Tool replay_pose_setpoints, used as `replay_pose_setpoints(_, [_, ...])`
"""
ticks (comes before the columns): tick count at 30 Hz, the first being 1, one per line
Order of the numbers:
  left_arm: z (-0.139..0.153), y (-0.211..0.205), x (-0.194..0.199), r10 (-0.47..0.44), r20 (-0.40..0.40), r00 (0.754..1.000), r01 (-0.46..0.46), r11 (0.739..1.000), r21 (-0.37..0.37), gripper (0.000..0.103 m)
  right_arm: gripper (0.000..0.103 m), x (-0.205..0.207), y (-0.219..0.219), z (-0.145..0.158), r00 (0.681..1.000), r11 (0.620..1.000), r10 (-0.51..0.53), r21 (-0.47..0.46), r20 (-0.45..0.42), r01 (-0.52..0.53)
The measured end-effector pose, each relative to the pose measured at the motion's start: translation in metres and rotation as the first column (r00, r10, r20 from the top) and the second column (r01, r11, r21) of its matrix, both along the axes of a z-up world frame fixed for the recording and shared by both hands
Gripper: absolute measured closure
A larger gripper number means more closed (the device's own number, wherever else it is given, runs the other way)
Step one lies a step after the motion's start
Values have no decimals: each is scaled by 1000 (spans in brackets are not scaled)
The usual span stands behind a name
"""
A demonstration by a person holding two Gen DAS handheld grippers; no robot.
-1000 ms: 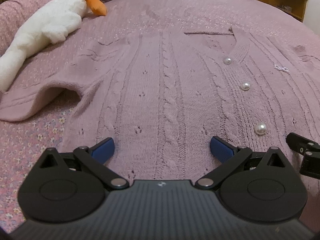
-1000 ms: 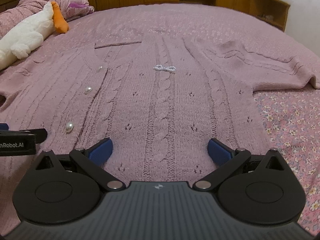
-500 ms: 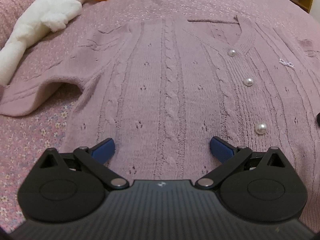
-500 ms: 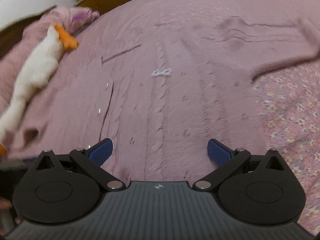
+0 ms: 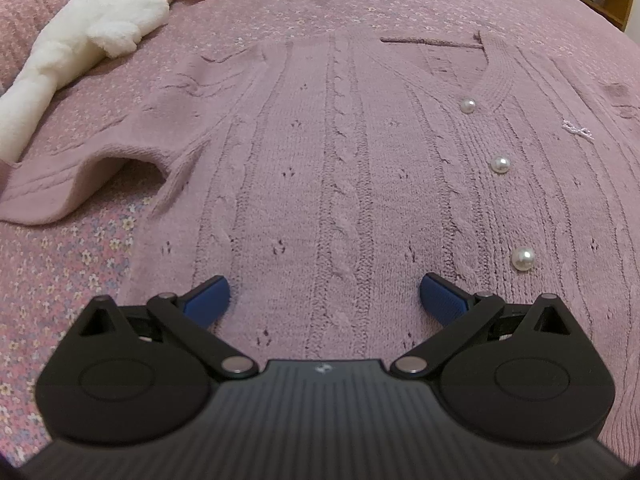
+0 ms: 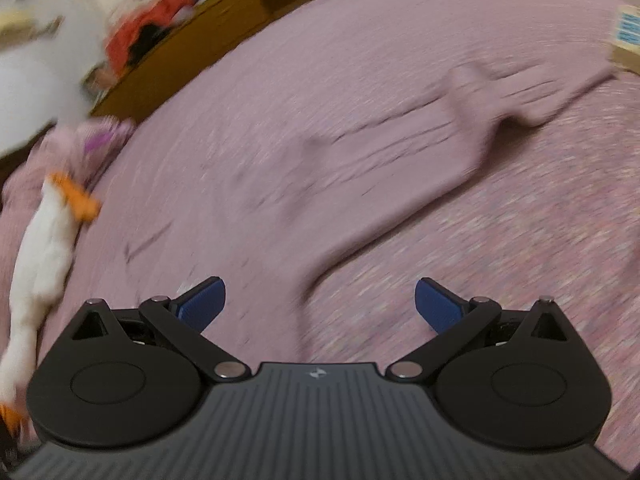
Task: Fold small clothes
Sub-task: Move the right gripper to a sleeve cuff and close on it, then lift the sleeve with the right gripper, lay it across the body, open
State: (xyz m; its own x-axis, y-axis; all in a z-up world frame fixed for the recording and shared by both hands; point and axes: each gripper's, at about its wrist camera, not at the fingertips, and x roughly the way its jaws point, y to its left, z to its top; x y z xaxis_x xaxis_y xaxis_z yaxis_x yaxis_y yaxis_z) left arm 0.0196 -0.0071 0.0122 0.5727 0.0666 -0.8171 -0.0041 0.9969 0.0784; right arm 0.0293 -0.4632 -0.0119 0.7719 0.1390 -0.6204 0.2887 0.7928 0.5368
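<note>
Since a second ago your right gripper [image 6: 318,300] has swung hard to the right, off the front of the cardigan [image 5: 340,160] and toward its right sleeve [image 6: 460,120], and that view is now smeared with motion; your left gripper [image 5: 324,296] has only crept forward over the hem. Both grippers have their fingers spread wide with nothing between them. You have the cardigan lying flat, front up, on the bed [image 5: 60,280], buttoned with pearl buttons [image 5: 500,165], its left sleeve [image 5: 80,172] spread out toward the stuffed goose [image 5: 88,32]. Expect a soft, limp, fairly thick knit: it will likely sag and stretch wherever you lift it, and drag on the bedspread. Pinch a sleeve at the ribbed cuff or the body at the hem, taking both layers, and keep your fingers off the pearls, which could snag or slip.
</note>
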Motion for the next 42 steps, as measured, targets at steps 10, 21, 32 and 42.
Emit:
replay_pose_setpoints(10, [2, -1, 3, 28, -24, 999, -28, 1000, 4, 0, 0, 2, -96, -27, 978, 969, -204, 151, 39, 196])
replay_pose_setpoints(21, [1, -3, 1, 32, -15, 999, -32, 999, 12, 0, 0, 29, -147, -54, 952, 929, -297, 253, 75, 269])
replay_pose_setpoints(32, [1, -6, 0, 37, -11, 999, -37, 999, 21, 0, 14, 64, -159, -57, 953, 940, -289, 217, 90, 264])
replay_pose_setpoints(42, [1, -4, 3, 30, -15, 999, -29, 999, 18, 0, 94, 53, -162, -51, 949, 948, -303, 131, 89, 291])
